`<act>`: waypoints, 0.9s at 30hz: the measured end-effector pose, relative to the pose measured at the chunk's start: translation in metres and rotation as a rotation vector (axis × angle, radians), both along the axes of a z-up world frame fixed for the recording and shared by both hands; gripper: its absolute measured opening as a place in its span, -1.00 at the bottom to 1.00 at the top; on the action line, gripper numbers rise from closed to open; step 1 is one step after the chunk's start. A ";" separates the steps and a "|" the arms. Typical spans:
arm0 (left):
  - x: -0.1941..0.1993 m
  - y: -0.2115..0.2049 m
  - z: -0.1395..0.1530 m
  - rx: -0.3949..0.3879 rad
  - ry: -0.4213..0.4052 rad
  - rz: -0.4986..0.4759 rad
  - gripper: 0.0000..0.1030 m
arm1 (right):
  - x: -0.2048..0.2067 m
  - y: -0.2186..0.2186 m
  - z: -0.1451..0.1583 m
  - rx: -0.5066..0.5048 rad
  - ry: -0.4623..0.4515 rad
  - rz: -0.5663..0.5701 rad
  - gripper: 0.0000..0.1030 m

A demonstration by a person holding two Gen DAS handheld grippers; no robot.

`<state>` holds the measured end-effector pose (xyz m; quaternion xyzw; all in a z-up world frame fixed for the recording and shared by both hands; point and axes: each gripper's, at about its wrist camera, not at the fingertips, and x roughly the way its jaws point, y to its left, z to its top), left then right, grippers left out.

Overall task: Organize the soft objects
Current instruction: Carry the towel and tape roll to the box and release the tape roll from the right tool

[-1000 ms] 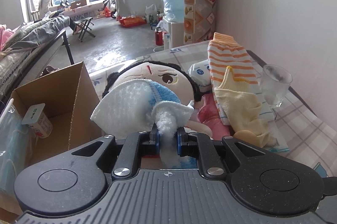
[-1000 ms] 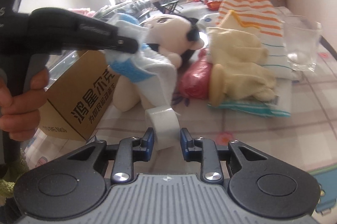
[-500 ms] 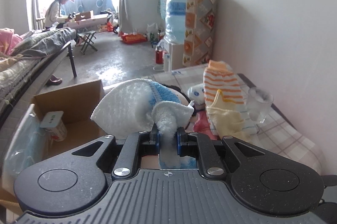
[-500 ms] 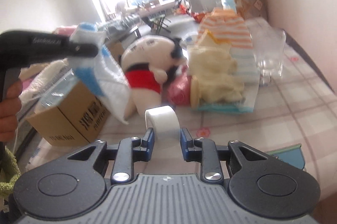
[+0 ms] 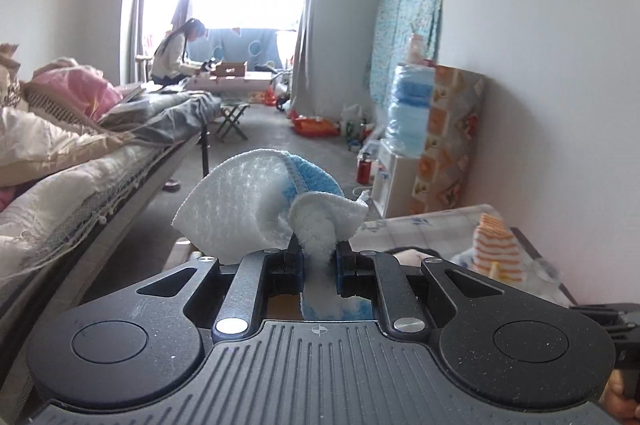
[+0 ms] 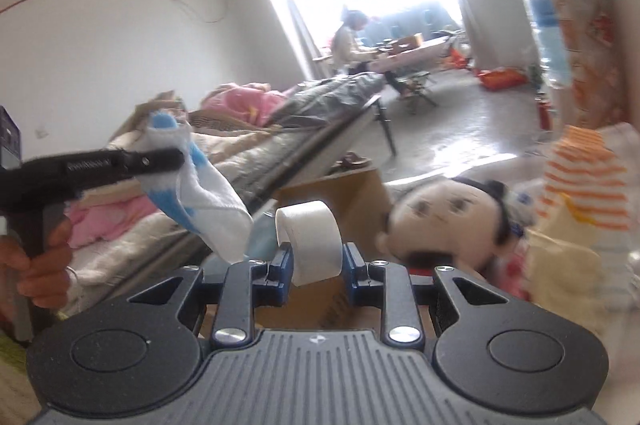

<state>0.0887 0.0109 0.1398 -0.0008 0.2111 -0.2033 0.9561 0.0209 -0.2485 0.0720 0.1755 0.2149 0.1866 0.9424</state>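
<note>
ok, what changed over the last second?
Both grippers rose: the table things dropped low in both views. Nothing grabbed or released: left gripper still clamps the sock, right gripper still holds the tape roll. Doll and box stayed put.

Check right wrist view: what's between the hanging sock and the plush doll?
The white tape roll, clamped in the right gripper, sits between sock and doll.

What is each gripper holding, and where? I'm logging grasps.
Left gripper: white-and-blue sock, pinched at a bunched fold. Right gripper: white tape roll, clamped across its flat sides.
</note>
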 end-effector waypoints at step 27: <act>0.203 0.001 -0.105 0.084 0.404 0.073 -0.77 | 0.283 0.144 -0.034 -0.550 0.411 0.196 -0.44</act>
